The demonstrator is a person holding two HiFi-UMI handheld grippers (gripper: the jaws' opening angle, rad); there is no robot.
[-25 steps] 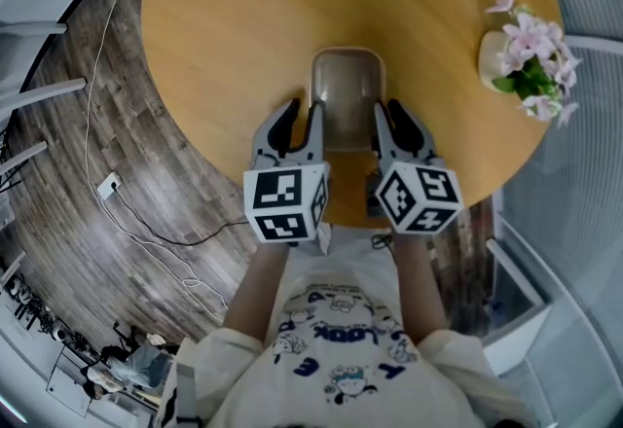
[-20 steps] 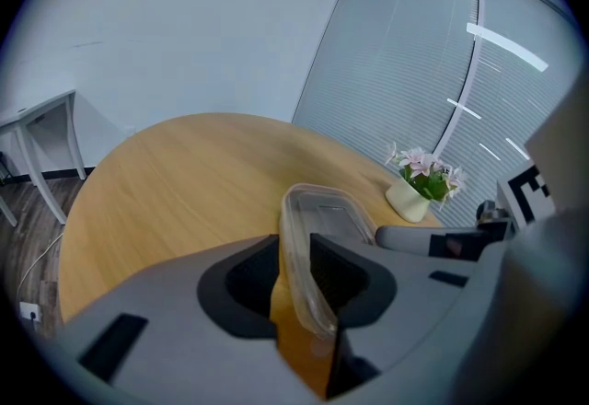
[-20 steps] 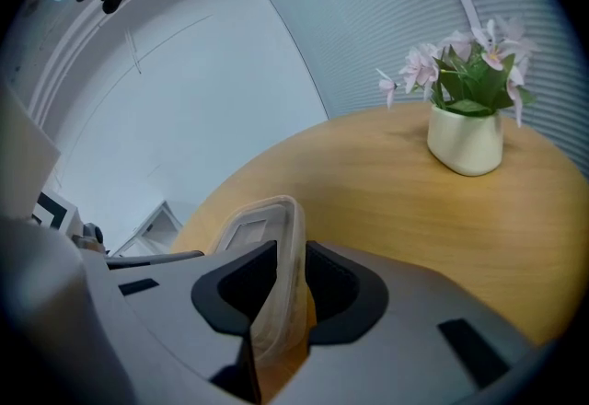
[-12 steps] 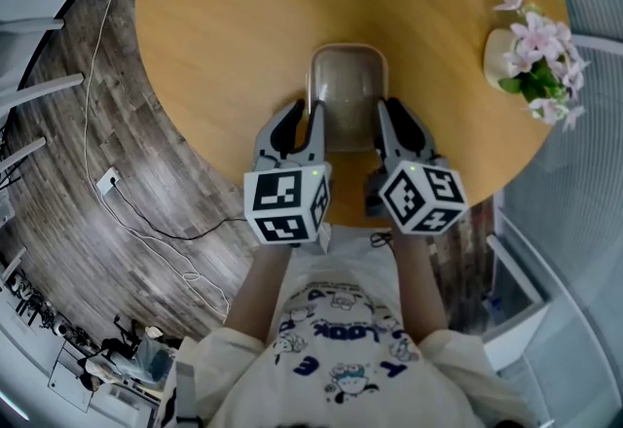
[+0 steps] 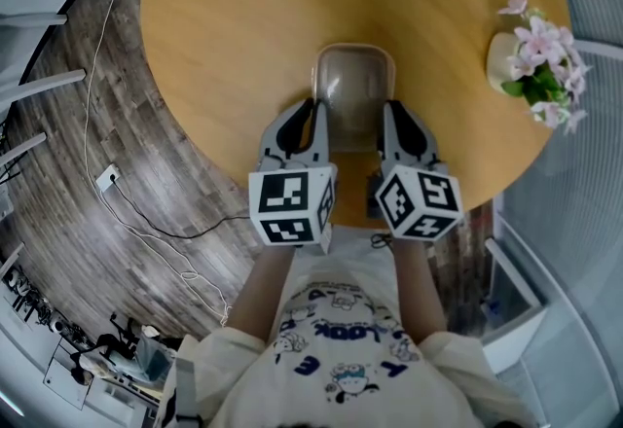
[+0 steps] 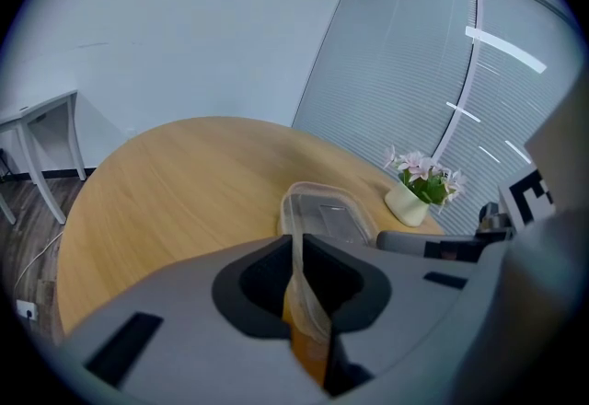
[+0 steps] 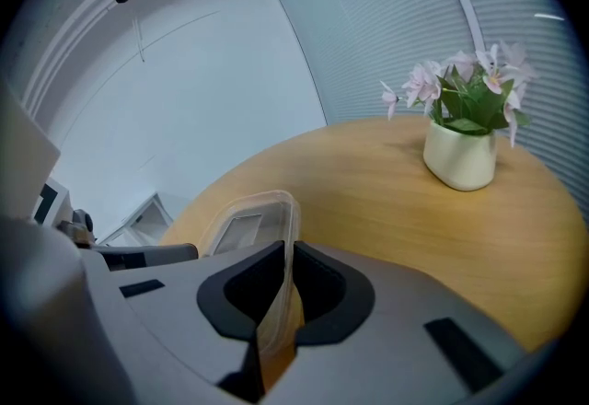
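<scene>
grip on both sides looks made: your left tool [image 5: 305, 120] has its jaws narrow, pinched on the left wall of the clear container [image 5: 352, 90], and your right tool [image 5: 400, 122] pinches the right wall the same way. the container sits between the two tools and reaches ahead of their tips, over the near part of the table [image 5: 224, 17]. i can't tell whether its base touches the wood or hangs just above it. it looks empty, with no lid in sight. the flower pot [image 5: 533, 66] stands well apart, ahead and to the right of your right tool.
</scene>
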